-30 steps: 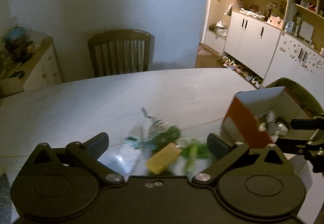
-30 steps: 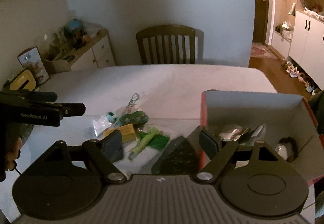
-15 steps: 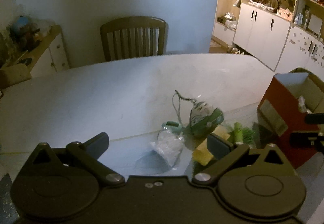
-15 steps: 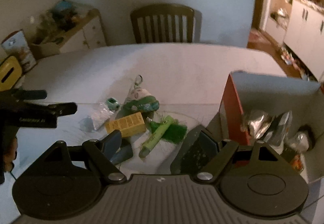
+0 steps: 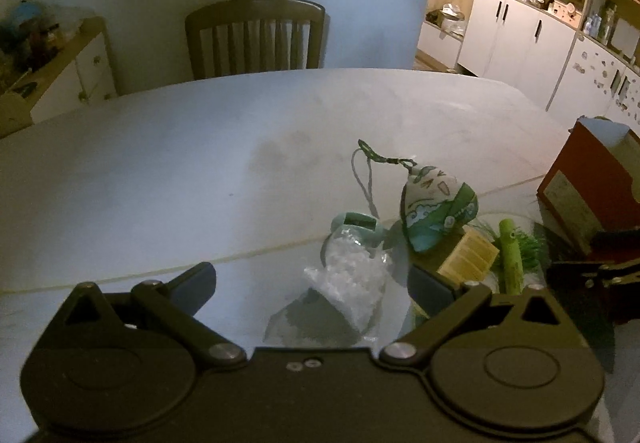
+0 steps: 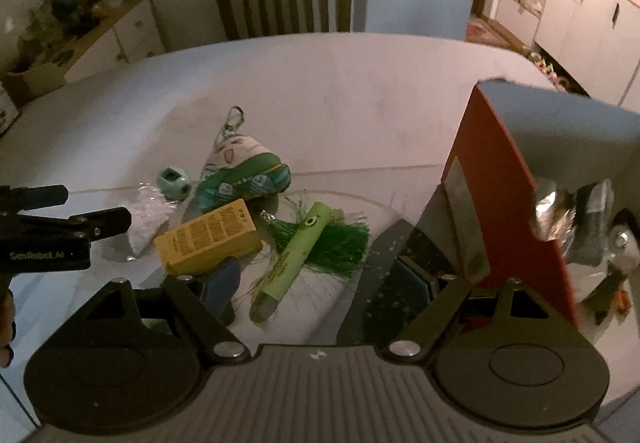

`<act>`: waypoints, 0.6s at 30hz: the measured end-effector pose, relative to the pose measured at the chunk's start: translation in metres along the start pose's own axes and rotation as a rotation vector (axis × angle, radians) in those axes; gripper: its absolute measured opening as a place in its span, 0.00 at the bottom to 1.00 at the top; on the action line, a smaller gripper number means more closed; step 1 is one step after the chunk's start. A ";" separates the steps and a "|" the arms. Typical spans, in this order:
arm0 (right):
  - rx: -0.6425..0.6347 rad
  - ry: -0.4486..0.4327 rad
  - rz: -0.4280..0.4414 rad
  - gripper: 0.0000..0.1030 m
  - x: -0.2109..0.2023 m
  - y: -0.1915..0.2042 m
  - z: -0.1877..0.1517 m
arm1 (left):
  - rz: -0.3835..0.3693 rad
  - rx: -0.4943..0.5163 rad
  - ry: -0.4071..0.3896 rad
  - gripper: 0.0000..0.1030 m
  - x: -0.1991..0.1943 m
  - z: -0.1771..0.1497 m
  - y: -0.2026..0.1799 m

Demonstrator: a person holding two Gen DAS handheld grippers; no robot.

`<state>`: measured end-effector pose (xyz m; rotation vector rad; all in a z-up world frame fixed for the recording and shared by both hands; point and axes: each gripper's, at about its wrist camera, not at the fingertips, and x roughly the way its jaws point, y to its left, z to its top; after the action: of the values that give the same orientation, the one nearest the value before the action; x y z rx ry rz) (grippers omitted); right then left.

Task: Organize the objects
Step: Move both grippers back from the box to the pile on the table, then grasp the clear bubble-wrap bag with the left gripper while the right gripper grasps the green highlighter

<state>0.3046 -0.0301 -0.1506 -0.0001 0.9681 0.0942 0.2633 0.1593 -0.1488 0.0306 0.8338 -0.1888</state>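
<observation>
Small clutter on pale desk [image 6: 360, 91]: green-and-white fabric pouch with cord [image 6: 240, 173], yellow cardboard box [image 6: 208, 237] touching it at 7 o'clock, lime-green tube with green fringe [image 6: 298, 255] at 4 o'clock, clear crinkled plastic bag [image 5: 352, 283] and mint-green round case [image 6: 173, 183] at 9 o'clock. Red open carton [image 6: 512, 203] at 3 o'clock, foil wrappers inside. Left gripper [image 5: 312, 283] spread wide above bag, empty. Right gripper [image 6: 320, 283] wide, empty, over tube.

On my table [image 6: 360, 83], the pouch [image 6: 240, 175] lies behind the small carton [image 6: 208, 239]. The tasselled stick [image 6: 296, 259] lies right of the carton, and the open box [image 6: 500, 203] stands further right.
</observation>
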 end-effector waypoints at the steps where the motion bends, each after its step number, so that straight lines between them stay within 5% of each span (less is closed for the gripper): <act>1: 0.000 0.005 -0.004 0.81 0.004 0.001 0.001 | 0.002 0.004 0.002 0.98 0.003 0.000 -0.001; 9: 0.030 0.047 0.001 0.80 0.029 0.002 0.002 | -0.012 0.023 0.030 0.90 0.024 -0.001 0.000; 18: 0.073 0.072 0.037 0.55 0.038 0.003 0.003 | -0.060 0.035 0.045 0.73 0.033 -0.002 -0.006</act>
<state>0.3283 -0.0244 -0.1796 0.0821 1.0437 0.0934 0.2823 0.1484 -0.1742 0.0433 0.8772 -0.2599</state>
